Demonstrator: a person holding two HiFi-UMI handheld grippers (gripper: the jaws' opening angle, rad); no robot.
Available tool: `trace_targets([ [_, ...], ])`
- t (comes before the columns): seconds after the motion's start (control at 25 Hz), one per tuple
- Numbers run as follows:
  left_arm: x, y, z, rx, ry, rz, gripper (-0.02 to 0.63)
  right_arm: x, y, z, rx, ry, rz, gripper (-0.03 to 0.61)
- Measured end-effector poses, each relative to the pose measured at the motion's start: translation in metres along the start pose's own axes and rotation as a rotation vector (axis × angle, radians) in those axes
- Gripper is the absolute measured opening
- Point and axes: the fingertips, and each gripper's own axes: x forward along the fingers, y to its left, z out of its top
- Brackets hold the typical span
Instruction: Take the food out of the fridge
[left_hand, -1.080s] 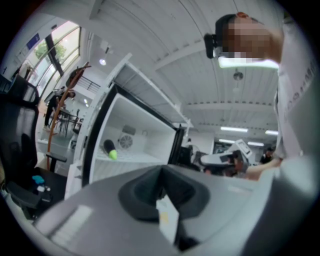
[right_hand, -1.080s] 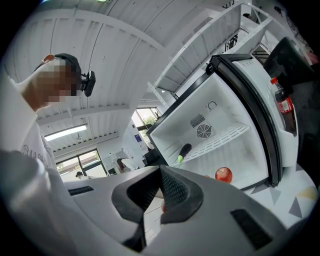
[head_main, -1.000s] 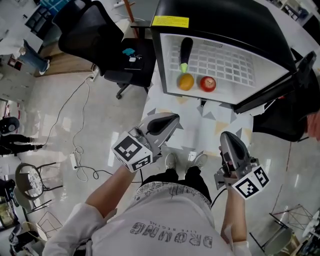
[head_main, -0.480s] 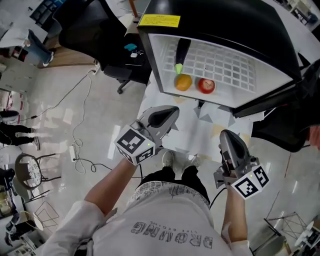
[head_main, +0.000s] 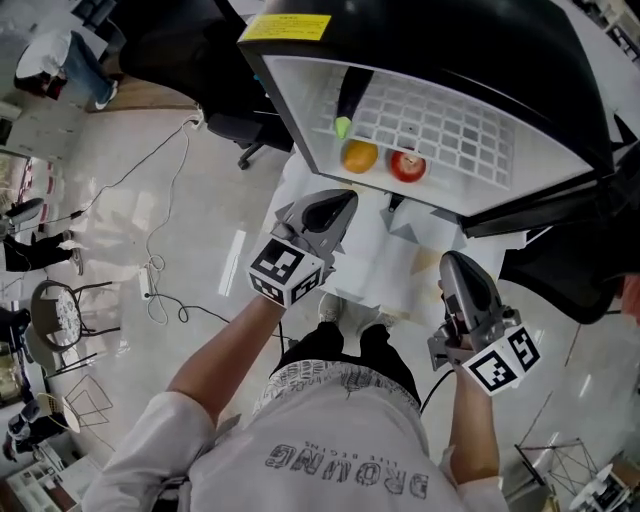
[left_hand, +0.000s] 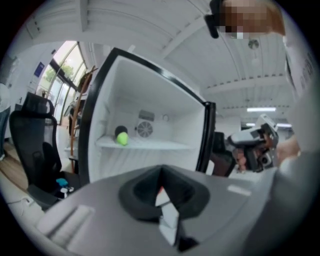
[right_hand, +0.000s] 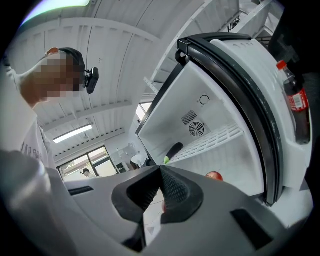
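The fridge (head_main: 430, 50) stands open in front of the person, and all the food is inside it. A long dark vegetable with a green end (head_main: 349, 100) lies on the white wire shelf (head_main: 450, 130), at its left side. In the head view an orange (head_main: 360, 156) and a red apple (head_main: 407, 166) sit just beside each other near the front edge of the opening. In the right gripper view the apple (right_hand: 215, 175) is lower than the wire shelf (right_hand: 215, 137), in the bottom part of the fridge.

The left gripper (head_main: 342, 204) is in front of the opening, near the orange but apart from it, and it touches no food. Its jaws are pressed together with nothing between them, as the left gripper view shows (left_hand: 160, 172). The right gripper (head_main: 456, 264) is lower in the head view and well apart from the shelf. Its jaws are also clenched and empty (right_hand: 160, 170).

The fridge door (right_hand: 260, 100) is swung open on the right side, and a bottle with a red label (right_hand: 295, 97) stands in it. A black office chair (left_hand: 27, 145) is at the left of the fridge, and a white cable (head_main: 150, 290) lies on the pale floor (head_main: 120, 200).
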Motion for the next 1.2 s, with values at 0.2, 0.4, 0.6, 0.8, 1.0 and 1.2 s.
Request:
trace_targets([
  [0.2, 0.020, 0.010, -0.009, 0.042, 0.024, 0.059, 0.008, -0.001, -0.013, -0.005, 0.005, 0.032, 0.014, -0.011],
  [0.4, 0.035, 0.030, -0.024, 0.058, 0.052, 0.133, 0.020, 0.000, -0.024, -0.010, 0.010, 0.053, 0.022, -0.011],
  [0.6, 0.050, 0.052, -0.037, 0.066, 0.087, 0.180, 0.067, 0.003, -0.031, -0.014, 0.017, 0.070, 0.032, -0.011],
  [0.8, 0.062, 0.066, -0.053, 0.072, 0.128, 0.208, 0.101, 0.005, -0.038, -0.023, 0.035, 0.090, 0.036, -0.011],
  [1.0, 0.072, 0.076, -0.063, 0.083, 0.149, 0.223, 0.115, 0.008, -0.044, -0.027, 0.048, 0.100, 0.037, -0.011],
  [1.2, 0.079, 0.084, -0.075, 0.093, 0.179, 0.243, 0.148, 0.012, -0.047, -0.031, 0.057, 0.111, 0.042, -0.011],
])
